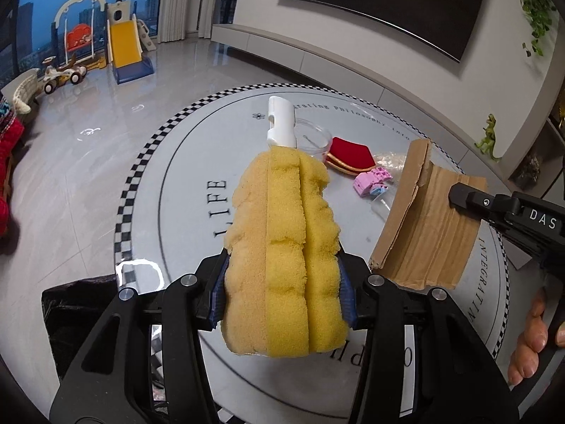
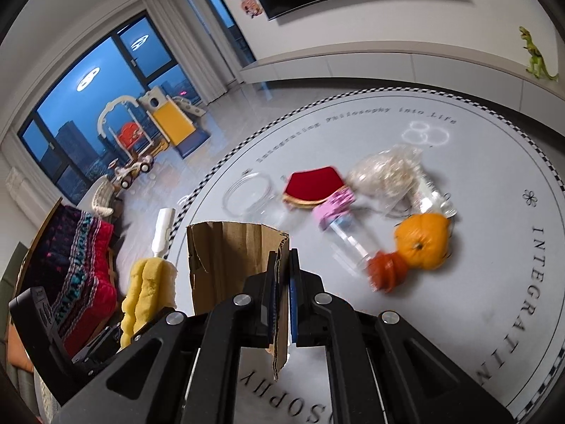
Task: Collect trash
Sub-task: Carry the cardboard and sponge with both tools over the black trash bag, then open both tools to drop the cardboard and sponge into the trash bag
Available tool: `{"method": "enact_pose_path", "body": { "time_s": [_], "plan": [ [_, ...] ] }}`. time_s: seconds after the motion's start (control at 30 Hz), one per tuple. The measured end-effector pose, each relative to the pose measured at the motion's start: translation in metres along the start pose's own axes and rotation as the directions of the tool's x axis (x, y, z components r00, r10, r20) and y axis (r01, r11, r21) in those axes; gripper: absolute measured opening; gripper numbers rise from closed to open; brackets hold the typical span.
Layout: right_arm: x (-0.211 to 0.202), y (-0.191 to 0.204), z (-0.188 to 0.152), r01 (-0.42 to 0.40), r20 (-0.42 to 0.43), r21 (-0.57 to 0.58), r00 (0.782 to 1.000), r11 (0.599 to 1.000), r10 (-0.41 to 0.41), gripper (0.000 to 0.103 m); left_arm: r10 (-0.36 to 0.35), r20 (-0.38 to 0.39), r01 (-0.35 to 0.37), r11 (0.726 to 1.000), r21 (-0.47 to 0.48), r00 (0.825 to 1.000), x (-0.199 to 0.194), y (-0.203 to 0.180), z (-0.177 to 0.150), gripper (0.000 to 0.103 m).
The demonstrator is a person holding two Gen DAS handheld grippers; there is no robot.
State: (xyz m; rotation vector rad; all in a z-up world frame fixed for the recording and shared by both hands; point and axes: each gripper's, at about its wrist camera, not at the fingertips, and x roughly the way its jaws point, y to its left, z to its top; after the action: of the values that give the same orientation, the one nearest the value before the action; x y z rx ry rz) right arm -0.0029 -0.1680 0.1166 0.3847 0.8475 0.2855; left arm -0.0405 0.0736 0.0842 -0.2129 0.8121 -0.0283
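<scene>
Both loads are off the worktop (image 1: 197,183), so the job now is carrying them level to the black bag (image 1: 77,304) just left of my left gripper (image 1: 282,296), which pinches the sponge brush (image 1: 282,247). My right gripper (image 2: 282,304) is pressed tight on the cardboard (image 2: 229,258); I'd keep both squeezes firm. The worktop reads "LIFE", "INTEGRATING", "Integrating Philosophy into Life"; my right gripper says "DAS".

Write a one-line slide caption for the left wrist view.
Left gripper clamps a yellow sponge brush above the round table; right gripper holds torn cardboard alongside.
</scene>
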Motion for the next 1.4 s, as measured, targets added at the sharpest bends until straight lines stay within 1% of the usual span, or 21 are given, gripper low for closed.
{"method": "enact_pose_path", "body": {
  "time_s": [0.2,0.33,0.4,0.57,0.67,0.8,0.97,1.03,1.07,1.1,1.13,1.17,1.2,1.27,1.4],
  "plan": [
    [0.005,0.051,-0.028,-0.053,-0.046,-0.091,0.998,0.994,0.049,0.007,0.065,0.02,-0.065,0.998,-0.028,0.998,-0.033,0.039,-0.031,0.049],
    [0.013,0.081,-0.049,-0.093,-0.086,-0.14,0.993,0.986,0.081,0.007,0.107,0.015,-0.105,0.992,-0.066,0.994,-0.047,0.067,-0.05,0.049],
    [0.017,0.095,-0.059,-0.112,-0.105,-0.158,0.99,0.981,0.096,0.007,0.122,0.016,-0.12,0.988,-0.096,0.992,-0.053,0.081,-0.057,0.049],
    [0.026,0.133,-0.082,-0.167,-0.162,-0.226,0.978,0.96,0.132,0.007,0.187,0.015,-0.183,0.972,-0.15,0.982,-0.067,0.111,-0.077,0.049],
    [0.033,0.162,-0.102,-0.212,-0.213,-0.276,0.965,0.938,0.156,0.007,0.233,0.006,-0.228,0.956,-0.182,0.972,-0.074,0.128,-0.088,0.049],
    [0.041,0.195,-0.126,-0.256,-0.267,-0.345,0.949,0.903,0.167,0.007,0.283,-0.007,-0.277,0.932,-0.234,0.959,-0.086,0.152,-0.11,0.049],
    [0.059,0.23,-0.154,-0.291,-0.328,-0.407,0.931,0.866,0.159,0.007,0.349,-0.05,-0.348,0.893,-0.286,0.936,-0.091,0.182,-0.133,0.05],
    [0.07,0.243,-0.162,-0.312,-0.361,-0.424,0.919,0.85,0.157,0.007,0.371,-0.07,-0.374,0.875,-0.307,0.926,-0.093,0.195,-0.143,0.05],
    [0.078,0.252,-0.169,-0.318,-0.385,-0.446,0.912,0.837,0.141,0.007,0.384,-0.084,-0.39,0.867,-0.311,0.919,-0.094,0.2,-0.148,0.058],
    [0.084,0.261,-0.174,-0.324,-0.41,-0.466,0.904,0.823,0.124,0.015,0.403,-0.108,-0.416,0.857,-0.306,0.909,-0.092,0.205,-0.151,0.068],
    [0.091,0.269,-0.18,-0.32,-0.432,-0.485,0.897,0.813,0.095,0.025,0.437,-0.127,-0.455,0.838,-0.302,0.89,-0.091,0.21,-0.153,0.097],
    [0.096,0.275,-0.184,-0.315,-0.437,-0.496,0.896,0.809,0.08,0.054,0.473,-0.126,-0.487,0.819,-0.302,0.872,-0.093,0.212,-0.155,0.097],
    [0.096,0.279,-0.187,-0.31,-0.426,-0.504,0.901,0.806,0.08,0.063,0.493,-0.125,-0.506,0.806,-0.307,0.861,-0.096,0.215,-0.157,0.097],
    [0.094,0.282,-0.188,-0.306,-0.4,-0.519,0.912,0.798,0.089,0.063,0.488,-0.123,-0.499,0.802,-0.328,0.864,-0.101,0.221,-0.159,0.097],
    [0.088,0.28,-0.186,-0.304,-0.386,-0.521,0.917,0.798,0.098,0.063,0.469,-0.124,-0.482,0.806,-0.345,0.874,-0.1,0.226,-0.16,0.097]
  ]
}}
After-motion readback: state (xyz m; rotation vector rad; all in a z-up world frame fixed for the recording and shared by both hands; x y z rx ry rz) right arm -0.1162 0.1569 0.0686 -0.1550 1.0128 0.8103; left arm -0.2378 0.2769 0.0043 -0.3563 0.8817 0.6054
